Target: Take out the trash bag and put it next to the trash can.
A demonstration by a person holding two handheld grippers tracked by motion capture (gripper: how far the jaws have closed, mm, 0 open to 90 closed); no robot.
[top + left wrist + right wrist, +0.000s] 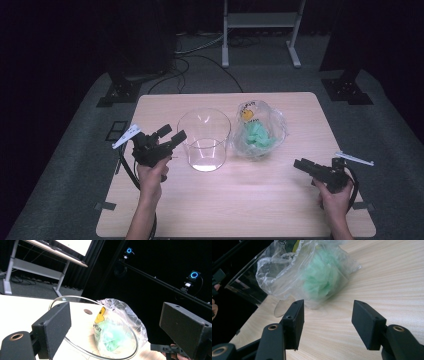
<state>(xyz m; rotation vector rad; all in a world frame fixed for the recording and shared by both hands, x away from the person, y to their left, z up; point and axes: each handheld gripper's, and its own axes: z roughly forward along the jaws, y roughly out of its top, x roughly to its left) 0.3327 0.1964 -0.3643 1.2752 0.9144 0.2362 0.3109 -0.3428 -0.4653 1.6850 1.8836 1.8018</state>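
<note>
Both grippers stand with their jaws spread wide and nothing between them. Held in the person's left hand [150, 172], the left gripper [171, 135] is near the tabletop's left edge, its jaws pointing right, just short of the wall of a clear glass cylinder [204, 139]. In the left gripper view the cylinder's rim [75, 298] arcs between the two black pads [56, 327], and the bag shows through the glass. The right gripper [301, 165], held in the right hand [336, 197], is near the right edge toward the front right corner, jaws pointing left across bare wood toward the bag, well apart from it.

That crumpled clear plastic bag [259, 131] lies right of the cylinder, touching or almost touching it, toward the far edge at the middle of the tabletop [250, 205]. It holds something pale green [322, 277] and bears a yellow print [100, 315] near its top. In the right gripper view the bag [287, 270] lies just ahead of the spread jaws.

Beyond the far edge, cables [200, 60] run over a grey floor, and a white frame [260, 22] stands there.
</note>
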